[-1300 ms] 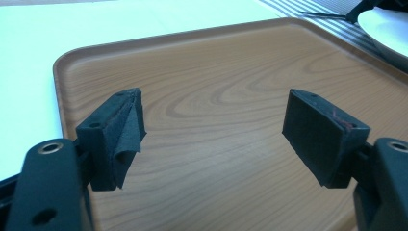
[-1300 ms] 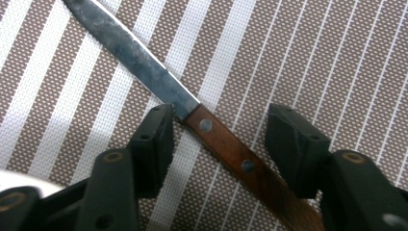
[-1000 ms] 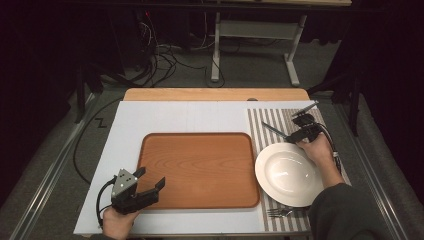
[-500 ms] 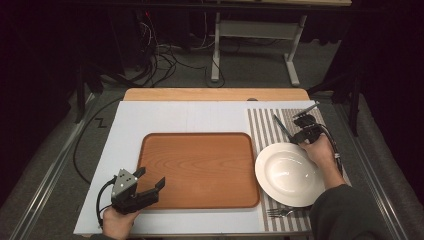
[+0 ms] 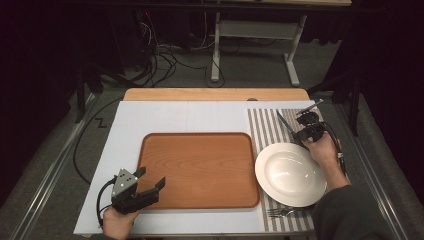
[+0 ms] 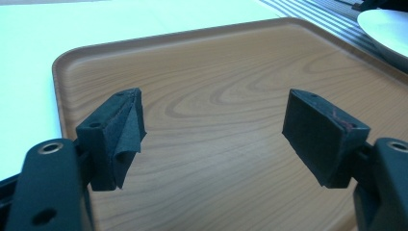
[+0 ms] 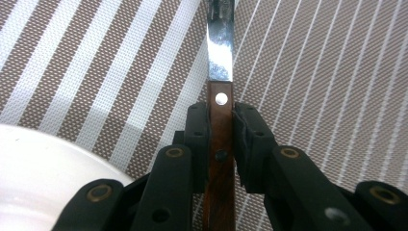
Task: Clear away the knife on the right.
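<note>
The right gripper (image 7: 222,139) has just closed its jaws on the wooden handle of the knife (image 7: 220,62), blade projecting ahead over the striped placemat (image 7: 312,72), so lifting appears next; the left gripper (image 6: 211,130) stands wide over the tray (image 6: 216,62).

Dark room, grey floor (image 5: 260,70), tangled cables (image 5: 160,55), white table frame (image 5: 250,30) behind

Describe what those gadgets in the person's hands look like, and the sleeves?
Both are black two-jaw tools. The left gripper carries a grey three-cornered plate and a looping black cable; its fingertips are blocky dark pads. The right gripper has brass-coloured rivets and a trailing black cable. The right sleeve is dark grey.
</note>
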Tool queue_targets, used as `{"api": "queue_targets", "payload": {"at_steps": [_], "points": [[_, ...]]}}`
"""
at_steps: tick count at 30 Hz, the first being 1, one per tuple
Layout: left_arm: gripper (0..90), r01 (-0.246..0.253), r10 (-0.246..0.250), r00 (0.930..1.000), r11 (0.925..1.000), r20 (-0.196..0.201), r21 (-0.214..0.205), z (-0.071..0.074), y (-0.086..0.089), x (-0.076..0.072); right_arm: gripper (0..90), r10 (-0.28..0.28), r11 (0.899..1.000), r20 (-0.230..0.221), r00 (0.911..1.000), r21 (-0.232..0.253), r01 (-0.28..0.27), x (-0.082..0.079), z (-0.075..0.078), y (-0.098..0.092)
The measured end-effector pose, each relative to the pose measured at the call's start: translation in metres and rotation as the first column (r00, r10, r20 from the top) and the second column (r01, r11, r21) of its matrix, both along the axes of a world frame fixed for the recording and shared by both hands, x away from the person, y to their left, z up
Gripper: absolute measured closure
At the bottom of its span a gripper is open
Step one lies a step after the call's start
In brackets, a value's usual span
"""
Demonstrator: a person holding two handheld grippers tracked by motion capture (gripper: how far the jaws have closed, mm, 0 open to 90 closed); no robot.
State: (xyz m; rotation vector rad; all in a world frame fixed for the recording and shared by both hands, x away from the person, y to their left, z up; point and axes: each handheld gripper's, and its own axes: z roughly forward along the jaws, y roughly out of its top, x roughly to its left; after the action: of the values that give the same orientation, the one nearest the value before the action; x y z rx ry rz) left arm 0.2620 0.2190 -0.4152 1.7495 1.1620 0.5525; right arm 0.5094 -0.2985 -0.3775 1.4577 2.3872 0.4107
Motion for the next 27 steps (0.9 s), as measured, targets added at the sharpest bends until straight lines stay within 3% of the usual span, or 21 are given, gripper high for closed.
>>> {"api": "queue_targets", "payload": {"at_steps": [9,14,22,27], "points": [[23.7,-0.003,0.003,1.0000,1.0000,-0.002,-0.001,0.000,0.000,0.000,78.0,0.011,0.999,0.057,0.9983,-0.040,-0.009,-0.008,0.020,0.001],[23.7,-0.001,0.001,1.0000,1.0000,-0.002,-0.003,0.000,0.000,0.000,78.1,0.017,0.999,0.082,0.9964,-0.037,-0.014,-0.012,0.035,-0.001],[23.7,0.000,0.000,1.0000,1.0000,0.001,-0.002,0.000,0.000,0.000,78.1,0.049,0.999,0.082,0.9954,0.017,-0.051,-0.027,0.043,0.004],[23.7,0.000,0.000,1.0000,1.0000,0.002,-0.002,0.000,0.000,-0.001,78.0,0.085,0.996,0.072,0.9938,0.035,-0.088,-0.044,0.045,0.013]]}}
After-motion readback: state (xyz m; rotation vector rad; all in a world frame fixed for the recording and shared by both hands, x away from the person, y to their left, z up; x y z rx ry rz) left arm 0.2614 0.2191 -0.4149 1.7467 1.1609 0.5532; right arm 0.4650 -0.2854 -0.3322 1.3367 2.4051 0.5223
